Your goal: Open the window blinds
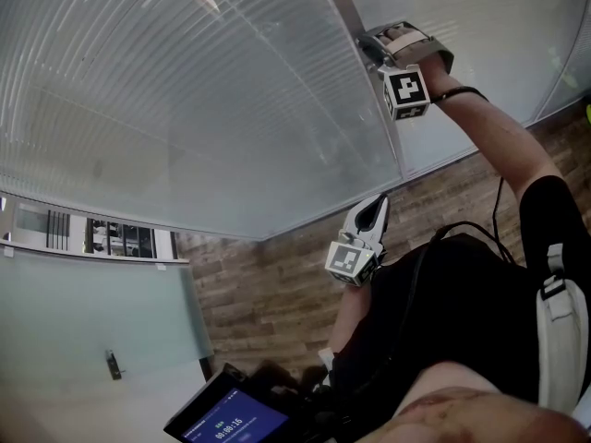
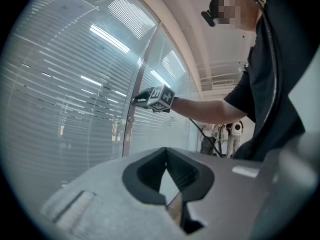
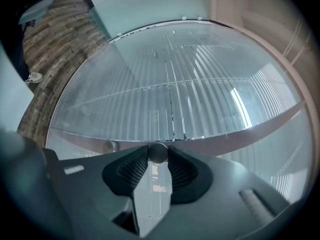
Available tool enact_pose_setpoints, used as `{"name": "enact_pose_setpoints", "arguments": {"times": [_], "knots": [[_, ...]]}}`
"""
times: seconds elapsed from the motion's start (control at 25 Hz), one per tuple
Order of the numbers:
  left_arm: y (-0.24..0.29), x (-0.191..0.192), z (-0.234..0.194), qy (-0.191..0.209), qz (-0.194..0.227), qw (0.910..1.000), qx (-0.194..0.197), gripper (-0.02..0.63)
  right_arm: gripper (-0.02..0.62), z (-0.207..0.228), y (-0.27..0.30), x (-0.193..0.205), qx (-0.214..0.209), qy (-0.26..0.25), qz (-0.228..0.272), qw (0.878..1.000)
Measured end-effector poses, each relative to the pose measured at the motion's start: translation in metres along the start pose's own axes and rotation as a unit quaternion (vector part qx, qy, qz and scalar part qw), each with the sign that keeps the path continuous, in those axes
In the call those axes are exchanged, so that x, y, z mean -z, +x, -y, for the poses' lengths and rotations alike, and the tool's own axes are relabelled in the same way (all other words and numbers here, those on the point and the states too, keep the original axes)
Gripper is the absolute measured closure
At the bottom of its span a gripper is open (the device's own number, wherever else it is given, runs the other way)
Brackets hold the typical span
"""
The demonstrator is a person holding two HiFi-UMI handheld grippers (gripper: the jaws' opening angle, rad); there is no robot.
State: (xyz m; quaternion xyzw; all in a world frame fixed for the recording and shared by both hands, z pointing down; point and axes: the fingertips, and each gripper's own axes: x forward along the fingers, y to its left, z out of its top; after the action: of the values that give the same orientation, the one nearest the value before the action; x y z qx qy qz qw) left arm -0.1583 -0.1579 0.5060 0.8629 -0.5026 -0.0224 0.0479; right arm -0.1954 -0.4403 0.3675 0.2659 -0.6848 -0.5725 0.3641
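Head view: right claw (image 1: 367, 46) is up against the upright frame post (image 1: 380, 109). The blinds (image 1: 185, 109) spread beyond and left of its tips, slats lying flat, looks shut. Left claw (image 1: 374, 212) hangs lower, back from the glass, idle.

Left gripper view: its jaws meet at the tips, nothing in them. Blinds ahead and to its left, only thin gaps between slats.

Right gripper view: jaws partly closed, pinched on a small round knob (image 3: 158, 152) at their tips, both pads touching it. Second knob (image 3: 109, 146) just left of the claw. Blinds right beyond.

Status: knob gripped, slats not opened yet. Remaining, my guess: twist knob until slats tilt.
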Motion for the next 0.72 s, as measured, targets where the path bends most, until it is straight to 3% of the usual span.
{"name": "enact_pose_setpoints", "arguments": {"times": [0.44,0.72], "knots": [[0.002,-0.003,0.004,-0.004,-0.003,1.0,-0.001,0.609,0.474,0.006,-0.004,0.003,0.014,0.061,0.009,0.998],[0.008,-0.008,0.013,-0.011,-0.012,0.9998,0.009,0.607,0.472,0.009,-0.005,0.007,0.013,0.151,0.019,0.988]]}}
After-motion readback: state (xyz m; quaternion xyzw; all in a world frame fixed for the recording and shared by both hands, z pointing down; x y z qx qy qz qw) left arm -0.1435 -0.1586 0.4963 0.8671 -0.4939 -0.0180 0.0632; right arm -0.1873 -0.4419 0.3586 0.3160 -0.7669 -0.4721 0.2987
